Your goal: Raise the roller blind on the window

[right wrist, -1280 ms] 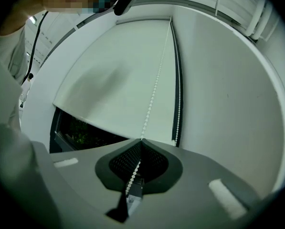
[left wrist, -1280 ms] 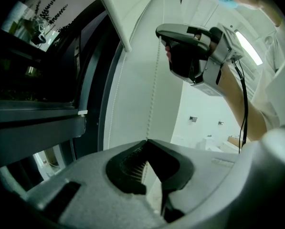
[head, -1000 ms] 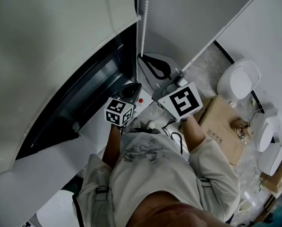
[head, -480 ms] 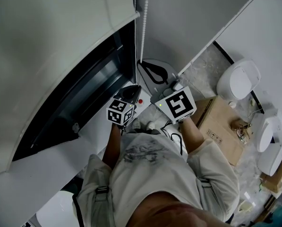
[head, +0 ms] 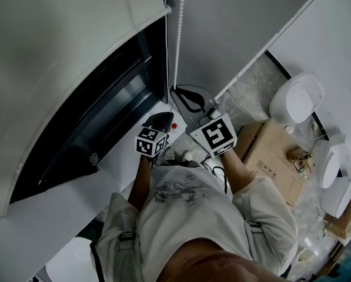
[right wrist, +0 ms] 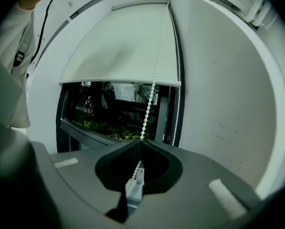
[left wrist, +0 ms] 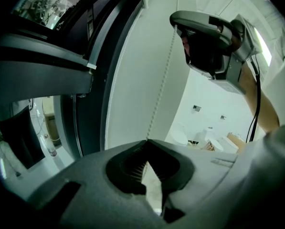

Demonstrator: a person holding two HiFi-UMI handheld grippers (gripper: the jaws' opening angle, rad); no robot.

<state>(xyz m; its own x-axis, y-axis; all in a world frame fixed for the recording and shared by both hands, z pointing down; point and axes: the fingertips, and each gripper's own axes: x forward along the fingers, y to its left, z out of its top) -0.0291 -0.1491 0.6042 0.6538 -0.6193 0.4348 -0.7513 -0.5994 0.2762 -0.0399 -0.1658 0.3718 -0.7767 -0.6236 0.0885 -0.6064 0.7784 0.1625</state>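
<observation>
- The right gripper (right wrist: 141, 141) has dropped lower beside the window (head: 104, 116) over the last second, and its marker cube now sits closer to the person's chest.
- In the same second the roller blind (head: 75, 46) has crept up. Its bottom bar (right wrist: 118, 83) now crosses the window higher, leaving more dark glass open below it.
- That fits a downward pull that is working. The blind still covers most of the window, so I judge the raise well short of done, with more pulls needed.
- The right gripper's jaws are closed on the bead chain (right wrist: 154, 87), which runs down from the top of the window into their tips. The 2nd strand hangs free at the window's right edge.
- The left gripper (left wrist: 147, 140) is clamped on the chain too, the beads ending at its meeting jaw tips.
- Both forearms (head: 141, 178) reach forward from the torso toward the window. The 2 grippers sit side by side beneath its lower right corner, tilted upward along the chain.
</observation>
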